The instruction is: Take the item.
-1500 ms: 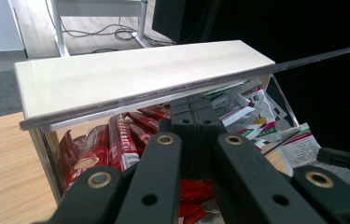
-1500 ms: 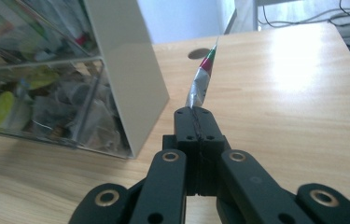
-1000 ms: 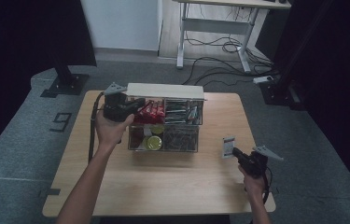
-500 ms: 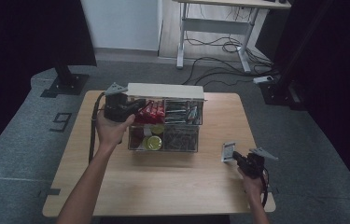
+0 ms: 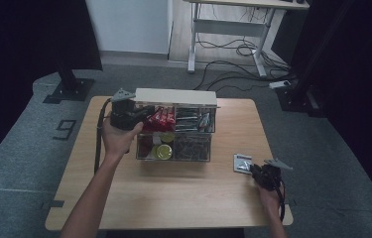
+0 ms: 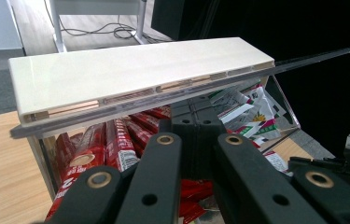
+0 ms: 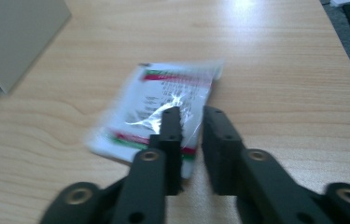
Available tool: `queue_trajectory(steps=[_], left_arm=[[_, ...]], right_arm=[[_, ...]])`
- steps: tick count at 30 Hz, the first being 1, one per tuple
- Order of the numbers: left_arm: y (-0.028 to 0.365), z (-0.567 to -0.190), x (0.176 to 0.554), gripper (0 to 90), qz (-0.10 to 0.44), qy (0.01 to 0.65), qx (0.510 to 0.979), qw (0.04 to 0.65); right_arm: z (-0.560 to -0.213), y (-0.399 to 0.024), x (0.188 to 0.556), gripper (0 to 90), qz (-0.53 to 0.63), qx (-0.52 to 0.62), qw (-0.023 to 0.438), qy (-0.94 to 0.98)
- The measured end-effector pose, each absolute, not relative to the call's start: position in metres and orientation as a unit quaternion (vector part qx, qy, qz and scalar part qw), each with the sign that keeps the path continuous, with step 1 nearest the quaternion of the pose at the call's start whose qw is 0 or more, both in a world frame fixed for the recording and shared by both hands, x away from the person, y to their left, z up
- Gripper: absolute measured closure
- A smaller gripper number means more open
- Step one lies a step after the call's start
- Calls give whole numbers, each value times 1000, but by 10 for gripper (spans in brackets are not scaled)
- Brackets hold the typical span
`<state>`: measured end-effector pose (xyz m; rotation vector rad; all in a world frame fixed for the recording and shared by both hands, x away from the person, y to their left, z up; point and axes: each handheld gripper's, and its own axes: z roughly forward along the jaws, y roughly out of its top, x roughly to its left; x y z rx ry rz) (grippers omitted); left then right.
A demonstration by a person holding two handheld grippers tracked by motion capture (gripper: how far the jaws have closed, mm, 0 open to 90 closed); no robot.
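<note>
Left gripper (image 5: 141, 113), held in the person's left hand (image 5: 118, 136), is at the upper left corner of a clear organiser box (image 5: 176, 130) on the wooden table (image 5: 173, 198); its jaws are pressed together with no gap, nothing seen between them, just below the box's raised cream lid (image 6: 135, 74). Behind the jaws, the left compartment holds red snack bars (image 6: 116, 149) and the next one white printed sachets (image 6: 242, 107). From above, a yellow-lidded jar (image 5: 163, 151) sits in the front row. Right gripper (image 7: 192, 122), in the right hand (image 5: 269, 196) near the table's right edge, has its jaws slightly parted over the near edge of a flat white sachet (image 7: 163, 109) with red and green print, lying on the wood well apart from the box; whether the jaws touch it cannot be told.
</note>
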<state>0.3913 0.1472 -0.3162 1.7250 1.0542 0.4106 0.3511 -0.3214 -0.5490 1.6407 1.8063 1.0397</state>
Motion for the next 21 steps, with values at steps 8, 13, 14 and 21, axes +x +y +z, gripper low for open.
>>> queue_trajectory(steps=[8, 13, 14, 21], left_arm=[[148, -316, 391, 900, 171, 438, 718, 514], [148, -316, 391, 900, 171, 438, 717, 514], [148, -316, 391, 900, 171, 438, 718, 513], [146, -318, 389, 900, 170, 438, 717, 515]], right_arm=[[-545, -319, 349, 512, 379, 606, 270, 645], [-538, -317, 345, 471, 411, 594, 270, 637], [-537, -316, 344, 469, 416, 592, 269, 636], [-531, -310, 342, 465, 434, 579, 262, 639]])
